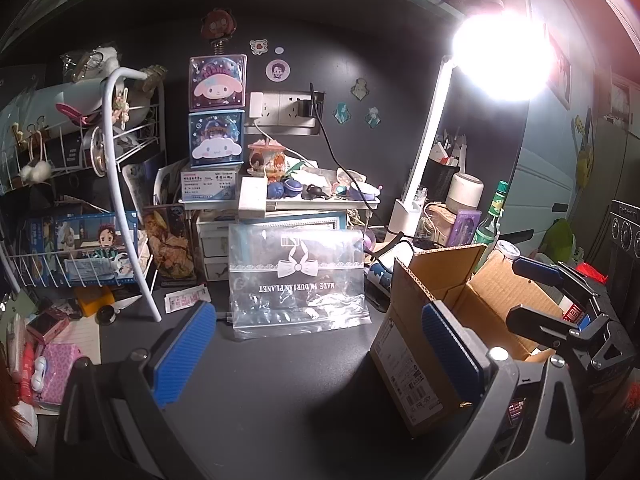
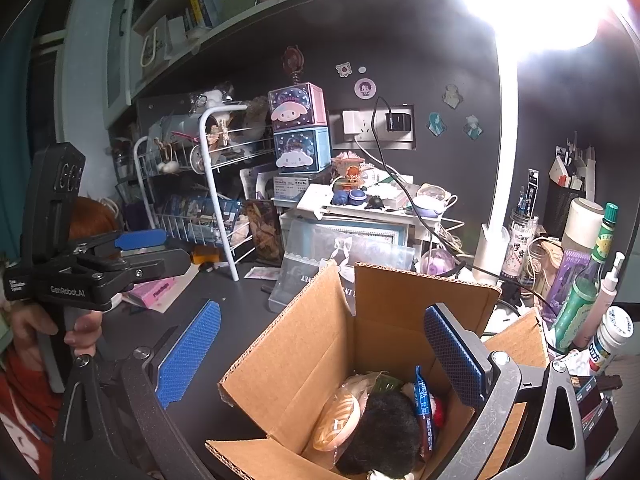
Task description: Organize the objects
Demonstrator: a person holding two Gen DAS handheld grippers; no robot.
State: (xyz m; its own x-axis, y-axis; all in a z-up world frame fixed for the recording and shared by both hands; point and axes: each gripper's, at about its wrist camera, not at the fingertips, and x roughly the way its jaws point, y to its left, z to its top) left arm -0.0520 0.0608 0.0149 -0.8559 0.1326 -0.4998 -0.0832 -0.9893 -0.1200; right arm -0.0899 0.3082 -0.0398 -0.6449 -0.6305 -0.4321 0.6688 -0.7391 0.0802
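An open cardboard box (image 2: 320,344) stands on the dark desk; inside lie a black fuzzy item (image 2: 380,432), a yellowish wrapped item (image 2: 336,420) and a blue packet (image 2: 424,408). My right gripper (image 2: 320,360) hovers open and empty over the box, one finger outside its left flap. The box also shows in the left wrist view (image 1: 440,292). My left gripper (image 1: 320,356) is open and empty above the bare desk, left of the box. A clear zip bag with a bow print (image 1: 298,276) leans against small drawers behind it.
A white wire rack (image 1: 80,240) with cards stands at the left. A cluttered shelf (image 1: 304,196) with stacked character boxes (image 1: 217,108) is behind. A bright lamp (image 1: 500,56), bottles (image 2: 592,280) and jars crowd the right. Pink items (image 1: 56,368) lie front left.
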